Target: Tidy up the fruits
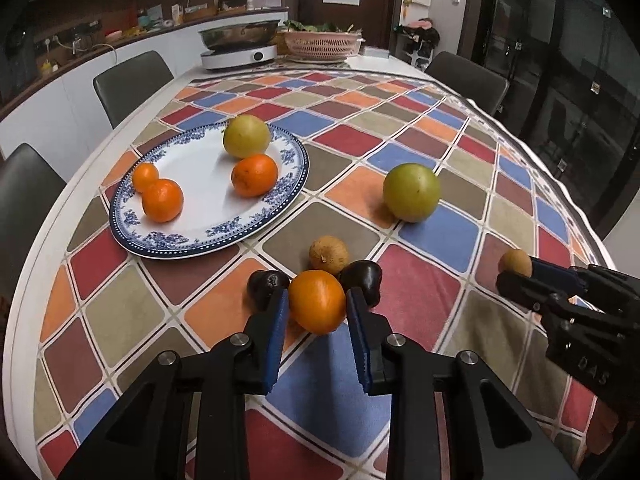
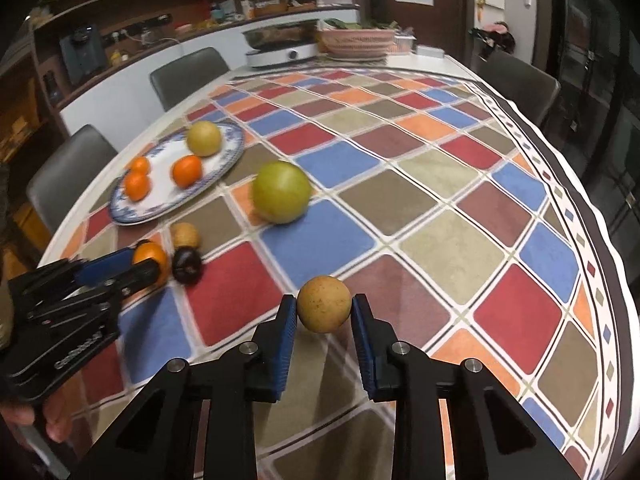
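Left gripper [image 1: 317,300] clamps an orange [image 1: 317,301] nearest the plate [image 1: 208,236]; right gripper [image 2: 324,309] pinches a brown fruit [image 2: 324,309] farther from the plate, across the tabletop [image 1: 420,136].

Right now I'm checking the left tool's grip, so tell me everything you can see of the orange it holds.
The orange is round, smooth and glossy, bright orange with a paler sheen on top. It sits between the left tool's blue ribbed pads, which press on both its sides. Two dark purple fruits flank it, and a tan-brown fruit lies just beyond; whether they touch it is unclear. Its underside is near the checked tablecloth; contact cannot be told.
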Available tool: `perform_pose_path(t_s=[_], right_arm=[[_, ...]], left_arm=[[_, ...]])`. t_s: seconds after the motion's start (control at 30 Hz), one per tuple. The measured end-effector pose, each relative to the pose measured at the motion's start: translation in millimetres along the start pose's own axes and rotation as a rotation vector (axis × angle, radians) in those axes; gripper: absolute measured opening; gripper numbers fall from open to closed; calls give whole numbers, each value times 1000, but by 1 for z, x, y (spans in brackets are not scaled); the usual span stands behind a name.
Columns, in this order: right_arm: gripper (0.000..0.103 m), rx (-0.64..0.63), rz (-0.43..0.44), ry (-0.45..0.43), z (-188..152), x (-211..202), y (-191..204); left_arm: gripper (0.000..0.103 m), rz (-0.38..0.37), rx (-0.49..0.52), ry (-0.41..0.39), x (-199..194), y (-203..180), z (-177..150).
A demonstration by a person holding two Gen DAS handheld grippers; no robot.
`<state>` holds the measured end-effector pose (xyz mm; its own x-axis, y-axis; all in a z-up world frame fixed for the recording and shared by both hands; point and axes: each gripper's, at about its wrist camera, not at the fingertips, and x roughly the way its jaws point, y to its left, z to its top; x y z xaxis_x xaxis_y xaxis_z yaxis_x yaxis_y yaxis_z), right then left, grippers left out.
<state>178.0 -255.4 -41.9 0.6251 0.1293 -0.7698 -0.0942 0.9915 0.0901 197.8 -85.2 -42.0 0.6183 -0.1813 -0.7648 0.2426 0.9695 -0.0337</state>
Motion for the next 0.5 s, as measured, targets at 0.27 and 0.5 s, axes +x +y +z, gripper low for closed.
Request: perform_pose_path(t_s=[0.27, 0.5], right_arm=[[29, -56, 76, -32, 2, -22, 28], [29, -94, 116, -33, 2, -29, 48]], left_arm=[[29, -28, -17, -20, -24, 10, -6], [29, -40, -27, -38, -41, 21, -16]])
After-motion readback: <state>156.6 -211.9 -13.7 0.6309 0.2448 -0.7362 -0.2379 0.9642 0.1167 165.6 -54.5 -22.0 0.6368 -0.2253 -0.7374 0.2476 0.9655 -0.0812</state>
